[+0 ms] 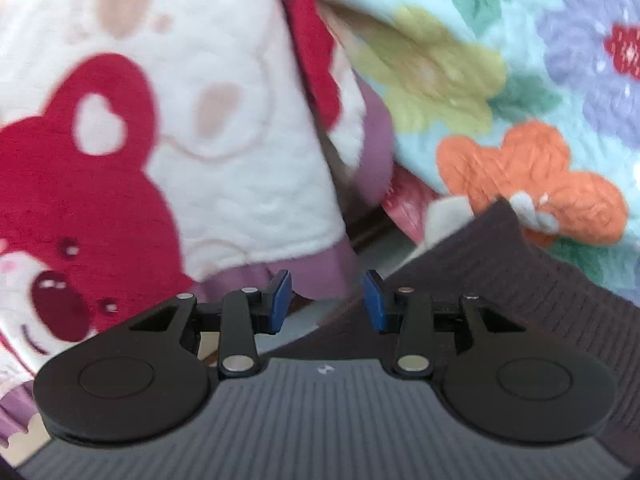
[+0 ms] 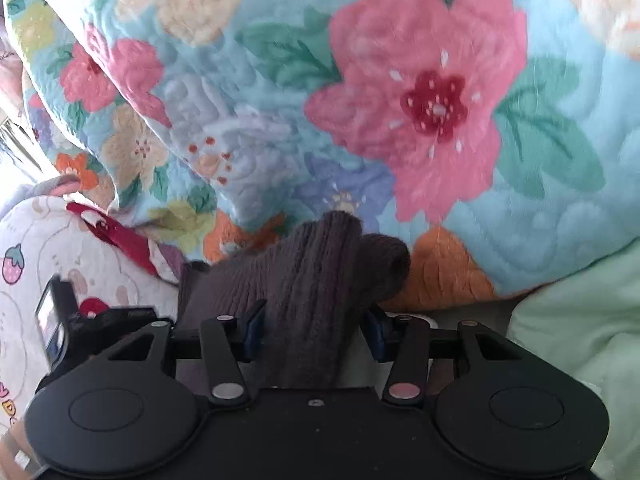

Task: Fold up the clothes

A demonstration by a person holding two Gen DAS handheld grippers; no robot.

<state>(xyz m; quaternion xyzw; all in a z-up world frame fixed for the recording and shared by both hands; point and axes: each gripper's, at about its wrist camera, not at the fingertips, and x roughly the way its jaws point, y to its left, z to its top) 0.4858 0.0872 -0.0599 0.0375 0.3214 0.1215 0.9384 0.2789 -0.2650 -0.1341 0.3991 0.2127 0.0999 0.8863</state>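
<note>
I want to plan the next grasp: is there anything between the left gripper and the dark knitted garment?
Nothing visible does. The left gripper is open and holds nothing, and the dark ribbed knit garment lies directly beside its right finger. The right gripper already has this garment bunched between its fingers.

Hardly any readable text. A small pale lightning-bolt-like sign (image 1: 322,369) stamped on the ribbed grey housing (image 1: 320,412), midway between the two round black pivots. On the white printed fleece (image 2: 36,264), at the left edge below the strawberry print (image 2: 13,264), parts of coloured letters (image 2: 7,402), cut off and too blurred to spell out. No brand, number or label legible elsewhere.
</note>
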